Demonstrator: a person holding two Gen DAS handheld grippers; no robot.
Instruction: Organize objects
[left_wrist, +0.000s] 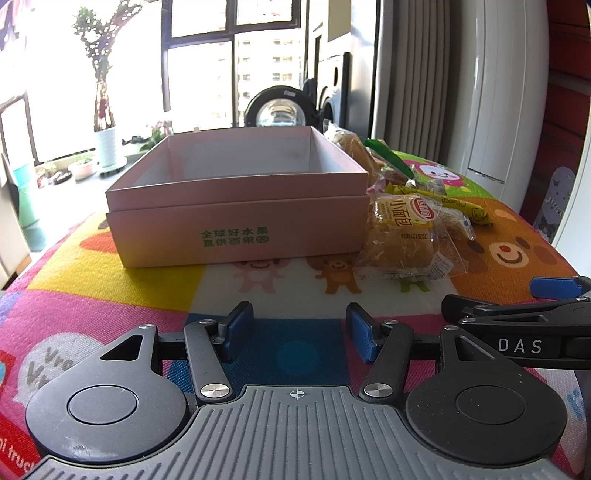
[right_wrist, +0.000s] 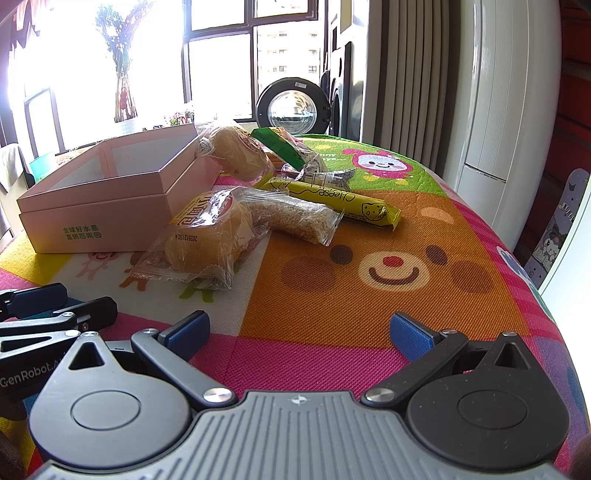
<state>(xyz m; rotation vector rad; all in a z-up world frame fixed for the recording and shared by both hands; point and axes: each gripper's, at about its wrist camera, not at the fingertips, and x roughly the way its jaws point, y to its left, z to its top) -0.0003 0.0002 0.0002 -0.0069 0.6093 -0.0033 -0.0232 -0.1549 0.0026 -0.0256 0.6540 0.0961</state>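
A pink cardboard box (left_wrist: 236, 221) (right_wrist: 92, 218) stands open and empty on the cartoon mat. To its right lies a heap of wrapped snacks: a small bread bun (left_wrist: 402, 240) (right_wrist: 210, 240) nearest, a crumbly bar in clear wrap (right_wrist: 295, 218), a yellow cheese stick (right_wrist: 332, 201) (left_wrist: 461, 206), a second bun (right_wrist: 240, 151) and a green packet (right_wrist: 280, 146) (left_wrist: 391, 157) behind. My left gripper (left_wrist: 301, 332) is open, low over the mat in front of the box. My right gripper (right_wrist: 299, 332) is open wider, short of the snacks, holding nothing.
The colourful cartoon mat (right_wrist: 388, 266) covers the table, which drops off at the right. A washing machine (right_wrist: 293, 107), curtains and a white unit (right_wrist: 509, 110) stand behind. A plant in a vase (left_wrist: 101, 110) stands by the bright window at left.
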